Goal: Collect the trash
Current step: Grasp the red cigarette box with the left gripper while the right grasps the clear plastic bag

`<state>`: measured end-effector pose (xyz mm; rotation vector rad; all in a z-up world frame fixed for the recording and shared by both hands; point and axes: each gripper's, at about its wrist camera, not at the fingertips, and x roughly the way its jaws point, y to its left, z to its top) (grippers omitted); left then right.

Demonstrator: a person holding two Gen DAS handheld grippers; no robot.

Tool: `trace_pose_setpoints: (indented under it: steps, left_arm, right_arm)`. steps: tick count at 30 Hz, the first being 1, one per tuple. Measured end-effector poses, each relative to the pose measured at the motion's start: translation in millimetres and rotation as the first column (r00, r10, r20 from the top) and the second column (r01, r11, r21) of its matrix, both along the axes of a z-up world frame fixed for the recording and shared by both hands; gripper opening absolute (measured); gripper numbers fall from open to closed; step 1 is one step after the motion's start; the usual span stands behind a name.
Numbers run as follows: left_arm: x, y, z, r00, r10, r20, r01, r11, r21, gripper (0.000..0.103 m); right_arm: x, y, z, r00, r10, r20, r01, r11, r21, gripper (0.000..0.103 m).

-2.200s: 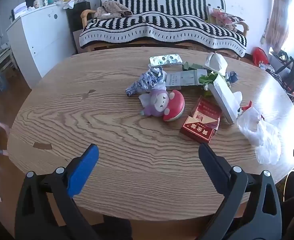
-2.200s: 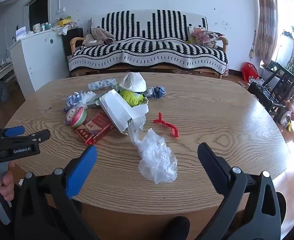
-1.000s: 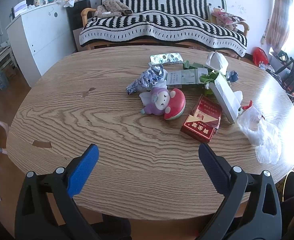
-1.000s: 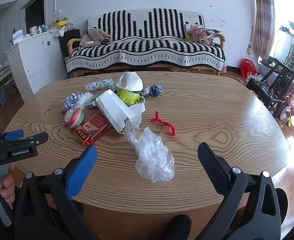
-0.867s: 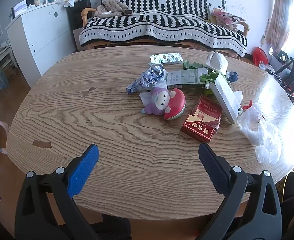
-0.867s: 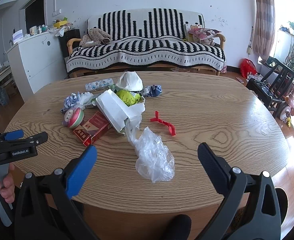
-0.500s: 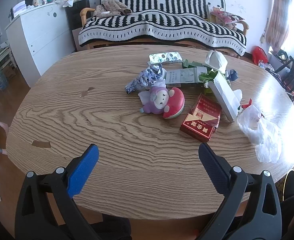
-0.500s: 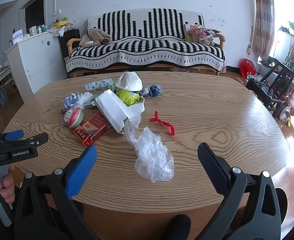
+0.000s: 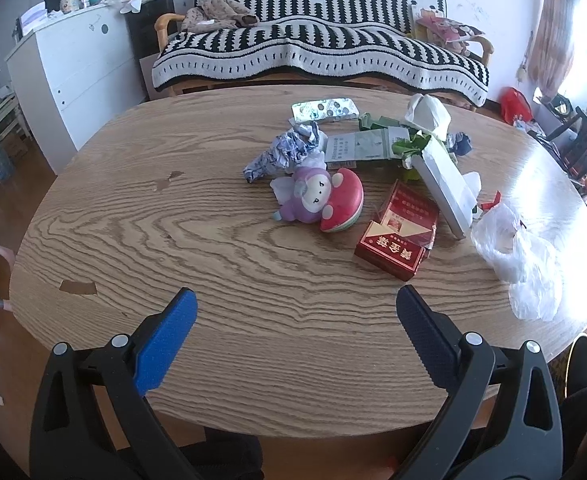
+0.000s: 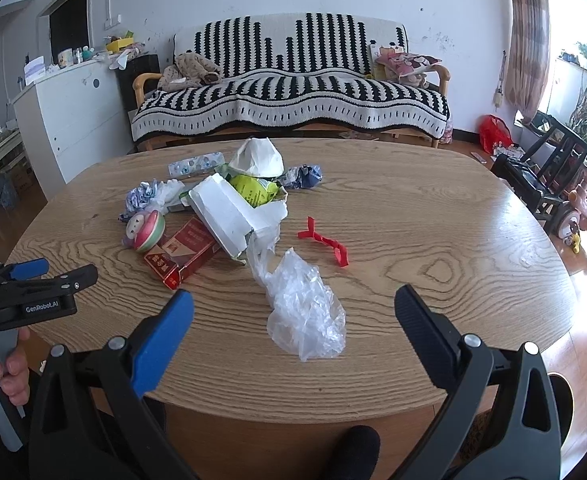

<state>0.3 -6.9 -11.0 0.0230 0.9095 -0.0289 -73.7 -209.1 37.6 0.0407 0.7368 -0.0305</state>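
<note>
Broadly, the oval wooden tabletop (image 10: pixel 433 216) carries a heap of litter on its far-left part, and both tools hover over the near edge, well short of any of it.

Largest in the heap is the white box (image 10: pixel 223 210), its long axis running from far-left to near-right in the right wrist view. Trailing off its near end is the clear bag (image 10: pixel 303 304), which stretches toward the right hand-held gripper (image 10: pixel 293 312) and ends almost midway between its fingers. So the bag's long axis lies roughly along that tool's line of approach, and a straight push forward and down would likely meet it first.

The red carton (image 9: pixel 397 236) lies left of the bag, slanting toward the box. From the left hand-held gripper (image 9: pixel 296 310) it sits ahead and to the right, with bare wood between them. The mushroom toy (image 9: pixel 321 200) is just beyond it, and may not be trash at all. A red strip (image 10: pixel 325 242) lies alone to the right of the box, apart from the bag.

Both tools have their jaws spread wide and hold nothing. The right one is clearly nearer the bag; the left is nearer the carton. No bin shows in either view, so where the trash should go cannot be told.
</note>
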Motion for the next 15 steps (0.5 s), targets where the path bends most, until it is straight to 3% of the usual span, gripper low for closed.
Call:
trace_pose_setpoints:
  steps: [3, 6, 11, 15]
  left_arm:
    - [2, -6, -3, 1.000, -0.026, -0.017, 0.026, 1.000, 0.010, 0.097]
    - [9, -23, -12, 0.992, -0.111, -0.063, 0.112, 0.994, 0.014, 0.097]
    - [31, -57, -32, 0.943, -0.299, -0.147, 0.304, 0.953, 0.014, 0.097]
    - [53, -64, -49, 0.926, -0.324, -0.191, 0.328, 0.945, -0.015, 0.097]
  right_arm:
    - [3, -6, -6, 0.999, 0.016, -0.039, -0.015, 0.999, 0.042, 0.097]
    - [17, -13, -12, 0.991, 0.059, -0.118, -0.050, 0.996, 0.079, 0.097]
    - [42, -21, -27, 0.974, 0.118, -0.196, -0.110, 0.993, 0.051, 0.097]
    - [72, -29, -54, 0.945, 0.150, -0.291, -0.119, 0.985, 0.122, 0.094]
